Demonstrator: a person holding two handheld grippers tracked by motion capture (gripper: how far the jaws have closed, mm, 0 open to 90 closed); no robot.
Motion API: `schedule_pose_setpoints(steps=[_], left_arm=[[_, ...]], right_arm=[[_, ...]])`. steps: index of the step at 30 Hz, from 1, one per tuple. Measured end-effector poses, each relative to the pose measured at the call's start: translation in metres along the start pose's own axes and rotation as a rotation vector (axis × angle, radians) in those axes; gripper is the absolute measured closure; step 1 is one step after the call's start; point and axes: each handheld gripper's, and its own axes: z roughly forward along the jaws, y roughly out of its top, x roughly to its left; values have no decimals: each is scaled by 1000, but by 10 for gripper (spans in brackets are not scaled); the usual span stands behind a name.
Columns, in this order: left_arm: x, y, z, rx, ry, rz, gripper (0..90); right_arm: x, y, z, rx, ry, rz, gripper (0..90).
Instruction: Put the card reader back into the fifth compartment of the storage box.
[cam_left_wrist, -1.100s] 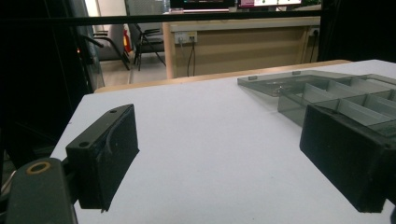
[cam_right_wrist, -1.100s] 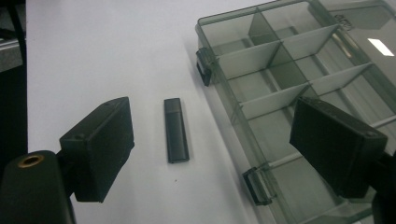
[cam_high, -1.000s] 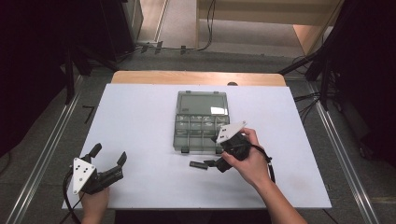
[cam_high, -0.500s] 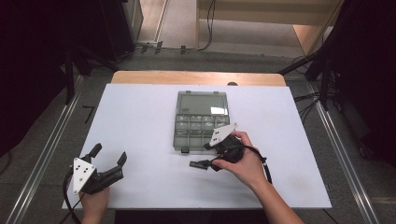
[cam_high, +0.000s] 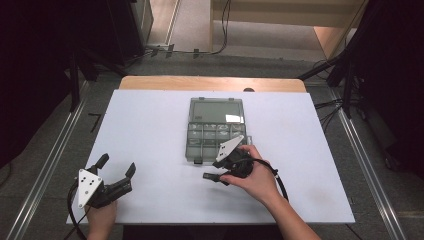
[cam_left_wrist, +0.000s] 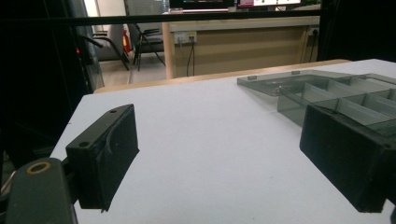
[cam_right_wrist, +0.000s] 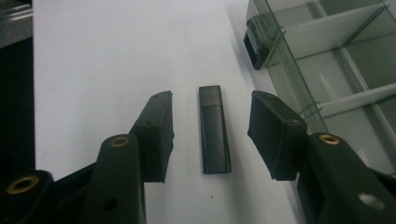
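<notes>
The left gripper (cam_high: 116, 175) has its fingers (cam_left_wrist: 105, 154) spread wide and empty, low over the white table (cam_high: 150, 130), with the hand (cam_high: 100, 220) holding it from behind near the table's near left corner. Beyond its right finger lies the clear compartment box (cam_left_wrist: 336, 93). The right gripper (cam_right_wrist: 210, 135) has its fingers (cam_right_wrist: 156, 135) parted, a small dark stick-shaped object (cam_right_wrist: 214, 135) lying flat on the table between them, touching neither. The right hand (cam_high: 257, 177) holds it level, the box (cam_right_wrist: 336, 60) just beyond its right finger.
</notes>
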Motion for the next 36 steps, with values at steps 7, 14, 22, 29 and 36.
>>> schedule_pose_setpoints(steps=[7,14,22,29,36], left_arm=[[0,0,0,0,0,-1,116],[0,0,0,-1,0,-2,116],[0,0,0,0,0,-2,116],[0,0,0,-1,0,-3,116],[0,0,0,-1,0,-2,116]], right_arm=[[-2,-1,7,42,0,31,569],[-4,-1,13,62,5,41,594],[-2,1,20,95,9,40,603],[0,1,24,117,-16,20,636],[2,1,28,127,-40,6,695]])
